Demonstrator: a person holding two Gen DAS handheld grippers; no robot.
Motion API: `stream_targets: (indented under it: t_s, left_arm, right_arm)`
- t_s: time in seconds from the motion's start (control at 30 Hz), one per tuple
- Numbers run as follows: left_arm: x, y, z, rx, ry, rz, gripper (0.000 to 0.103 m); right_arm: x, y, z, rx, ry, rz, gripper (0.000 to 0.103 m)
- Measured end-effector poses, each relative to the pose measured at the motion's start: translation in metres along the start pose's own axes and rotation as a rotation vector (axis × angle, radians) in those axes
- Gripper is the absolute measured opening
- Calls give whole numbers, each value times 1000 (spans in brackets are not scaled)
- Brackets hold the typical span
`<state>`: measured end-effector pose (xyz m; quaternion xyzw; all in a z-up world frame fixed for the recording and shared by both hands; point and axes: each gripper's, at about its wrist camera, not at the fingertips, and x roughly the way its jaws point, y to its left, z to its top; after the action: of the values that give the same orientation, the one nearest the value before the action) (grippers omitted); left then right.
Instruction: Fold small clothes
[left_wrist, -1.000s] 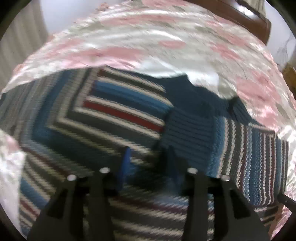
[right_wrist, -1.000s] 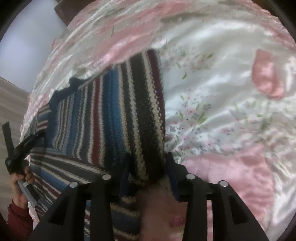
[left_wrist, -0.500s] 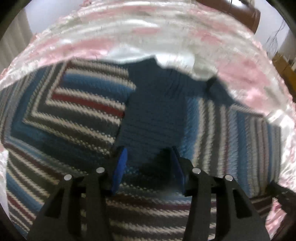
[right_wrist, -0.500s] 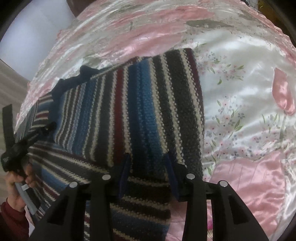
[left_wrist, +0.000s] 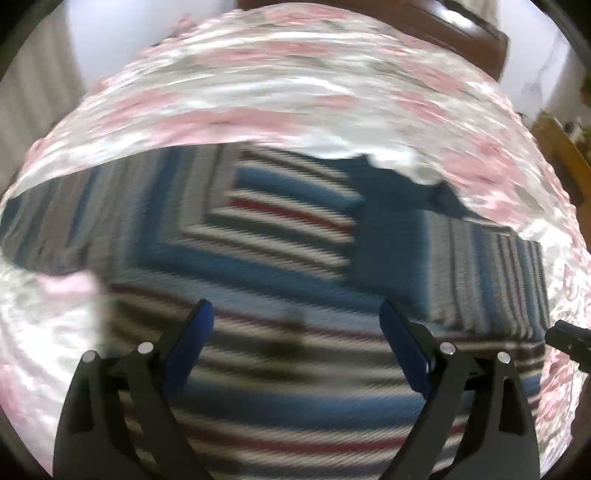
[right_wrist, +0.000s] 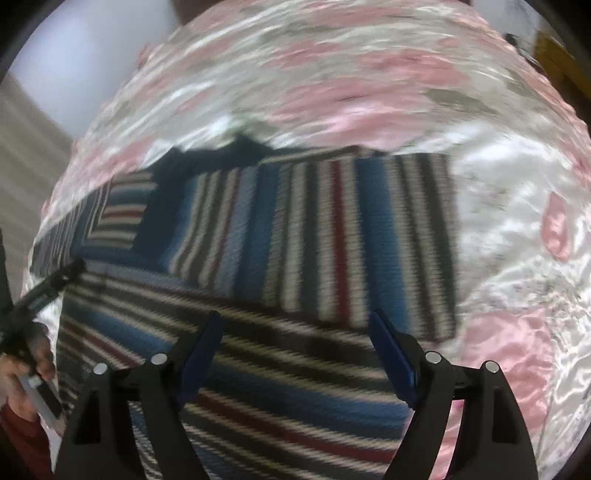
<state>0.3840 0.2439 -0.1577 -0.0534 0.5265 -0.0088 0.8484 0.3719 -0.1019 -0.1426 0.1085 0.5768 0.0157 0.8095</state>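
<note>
Across the bed spreads a shiny pink-and-white floral satin bedspread (right_wrist: 517, 229), filling most of both wrist views. On it lies a knitted sweater striped in blue, white, grey and dark red (right_wrist: 332, 236), laid flat, its dark navy collar (left_wrist: 391, 199) at the far edge. Both sleeves are folded in over the body: the right sleeve runs as a band of upright stripes beside the collar, and the left sleeve (left_wrist: 288, 221) lies angled across the chest on the left. Both views are motion-blurred, so the finer knit detail is hard to read.

Near the bottom of the left wrist view, the left gripper (left_wrist: 295, 325) hangs over the near part of the sweater with its blue-padded fingers (left_wrist: 195, 332) spread wide and nothing between them. The right gripper (right_wrist: 295, 332) likewise sits above the sweater's near body, fingers (right_wrist: 391, 350) wide apart and empty. At the left edge of the right wrist view, a hand (right_wrist: 22, 373) in a dark red sleeve grips the other tool's handle.
</note>
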Motion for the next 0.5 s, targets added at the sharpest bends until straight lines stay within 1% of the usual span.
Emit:
stream_targets:
  t_s: [0.03,0.07,0.1,0.17,0.23,0.33,0.4,0.47,0.5]
  left_arm:
    - [-3,32,1,-55,18,22,91]
    - [-5,56,4,-97,27,39,91]
    - [-8,88,6,-154,32,70,91]
    - [-15,141,12,-241,25,139,90]
    - [-21,192,21,-322,12,188,89]
    - [-20,251,35,-417,25,220,89]
    - [-15,283,45,-460,30,243,89]
    - [-11,305,50,-486,24,258,89]
    - [-9,314,53,-501,22,248,89]
  right_arm:
    - [4,12,0,-19,11,4,82]
    - [6,22,1,-32,13,8,82]
    - [8,28,1,-41,14,12,82]
    - [15,44,2,-58,19,22,82]
    - [23,56,6,-66,28,16,82]
    - [33,65,10,-75,42,-9,82]
    - [39,66,11,-71,54,-16,82]
    - [45,66,11,-69,63,-22,82]
    - [47,67,11,-70,67,-27,82]
